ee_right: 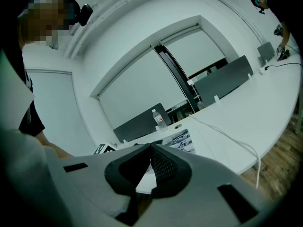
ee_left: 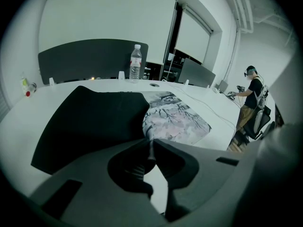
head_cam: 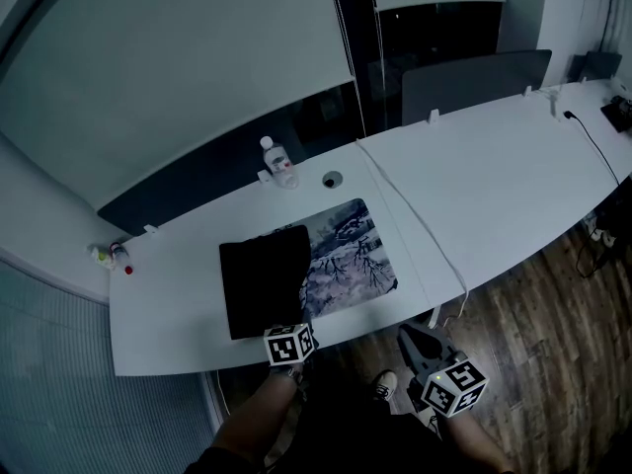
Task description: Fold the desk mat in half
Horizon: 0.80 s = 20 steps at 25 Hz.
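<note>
The desk mat (head_cam: 348,257) lies on the white desk (head_cam: 494,186). Its left part is turned over, so the black underside (head_cam: 265,280) covers that side and the grey tree print shows on the right. My left gripper (head_cam: 293,332) is at the desk's near edge, at the mat's front. In the left gripper view the mat (ee_left: 175,119) narrows to a fold running into the left gripper (ee_left: 150,143), which is shut on it. My right gripper (head_cam: 427,346) hangs off the desk, over the floor to the right. In its own view the right gripper (ee_right: 150,148) is shut and holds nothing.
A water bottle (head_cam: 279,162) stands behind the mat beside a round cable hole (head_cam: 332,179). A white cable (head_cam: 415,215) crosses the desk right of the mat. Small items (head_cam: 111,256) sit at the left end. A grey divider (head_cam: 474,82) lines the back. A person (ee_left: 251,103) stands far right.
</note>
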Available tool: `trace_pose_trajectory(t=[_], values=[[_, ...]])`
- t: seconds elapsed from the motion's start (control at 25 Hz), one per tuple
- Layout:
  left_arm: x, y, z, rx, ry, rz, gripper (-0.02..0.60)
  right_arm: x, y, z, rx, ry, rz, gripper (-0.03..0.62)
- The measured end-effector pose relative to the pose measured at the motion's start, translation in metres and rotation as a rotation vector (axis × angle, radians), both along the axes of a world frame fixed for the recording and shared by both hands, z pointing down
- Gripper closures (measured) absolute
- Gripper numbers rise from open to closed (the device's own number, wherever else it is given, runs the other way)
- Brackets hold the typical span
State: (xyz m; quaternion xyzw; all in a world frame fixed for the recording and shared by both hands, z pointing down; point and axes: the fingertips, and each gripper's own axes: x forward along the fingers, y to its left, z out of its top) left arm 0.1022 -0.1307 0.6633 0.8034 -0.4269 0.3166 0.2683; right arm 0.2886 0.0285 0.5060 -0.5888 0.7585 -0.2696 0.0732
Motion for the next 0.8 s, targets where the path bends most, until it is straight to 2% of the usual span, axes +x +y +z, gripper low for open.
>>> trace_pose_trajectory(t=[0.24, 0.8], values=[[0.022, 0.005, 0.000, -0.004, 0.015, 0.026, 0.549, 0.013, 0.009, -0.003, -0.001, 0.010, 0.024, 0.574], [0.070, 0.009, -0.001, -0.041, 0.051, 0.146, 0.549, 0.036, 0.014, -0.008, 0.006, 0.026, 0.136, 0.574]])
